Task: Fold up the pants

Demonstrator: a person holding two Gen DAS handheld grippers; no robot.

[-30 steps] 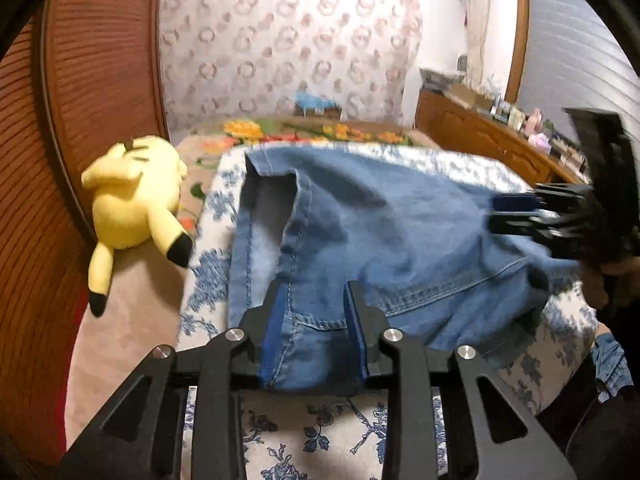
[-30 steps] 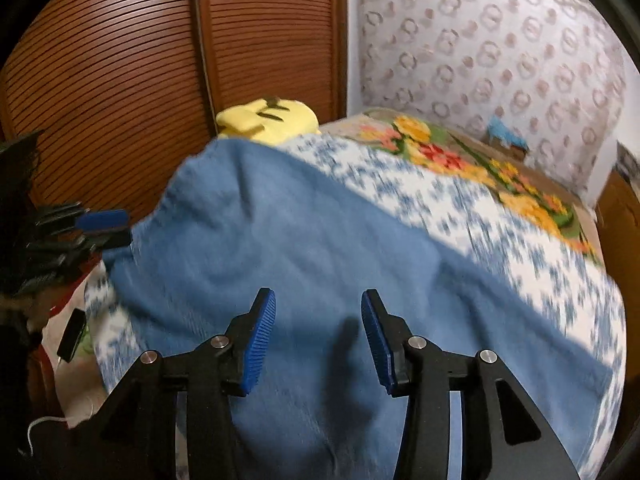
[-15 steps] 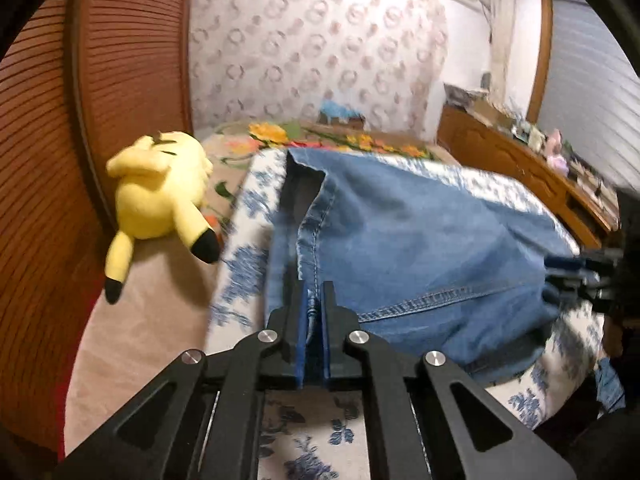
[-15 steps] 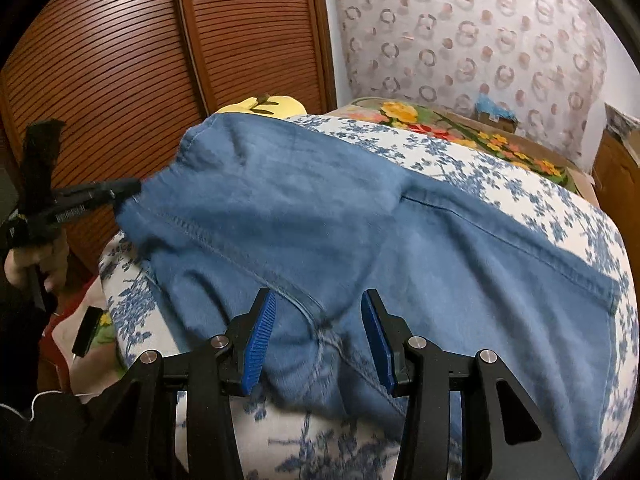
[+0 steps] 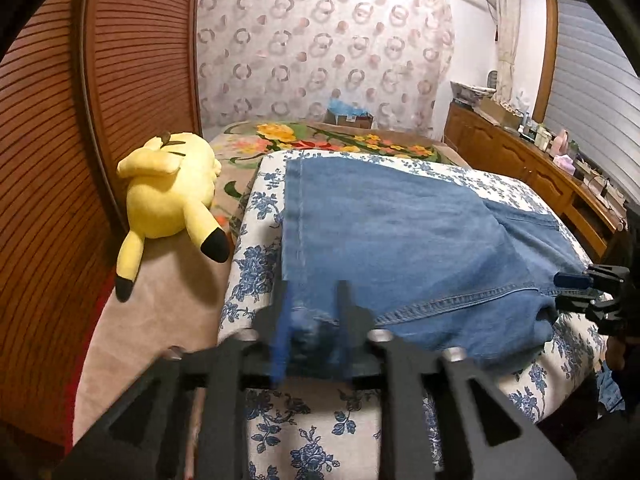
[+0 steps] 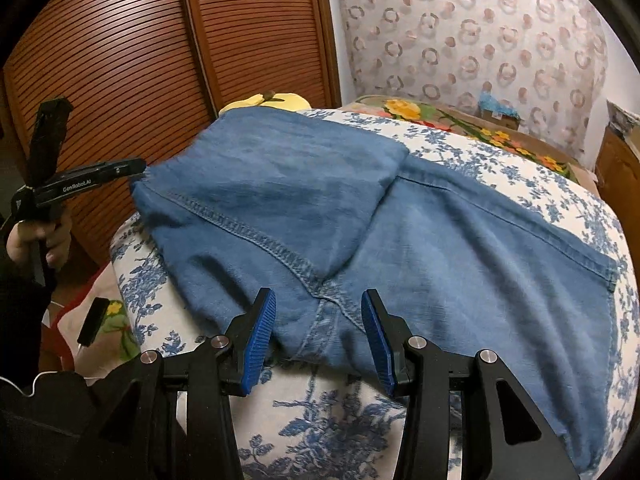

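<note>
Blue denim pants (image 5: 400,240) lie folded on a blue-flowered bed cover (image 5: 304,432), one leg laid over the seat (image 6: 320,200). My left gripper (image 5: 312,286) is at their near left corner. Its jaws are opening and blurred, and the denim corner sits loosely between them. From the right wrist view the left gripper (image 6: 136,166) reaches the pants' left edge, held by a hand. My right gripper (image 6: 319,294) stands open at the near edge with the crotch seam between its blue pads, which do not press on it. Its tip (image 5: 568,280) shows at the right edge.
A yellow plush toy (image 5: 168,196) lies on the bed to the left, beside slatted wooden doors (image 6: 120,60). A wooden sideboard (image 5: 520,160) with small items runs along the right. A cardboard box (image 5: 348,116) stands at the bed's far end.
The left gripper shut on the denim corner, then its jaws parted again. The raised leg now lies flat over the seat. The right gripper came down to the near edge at the crotch seam.
</note>
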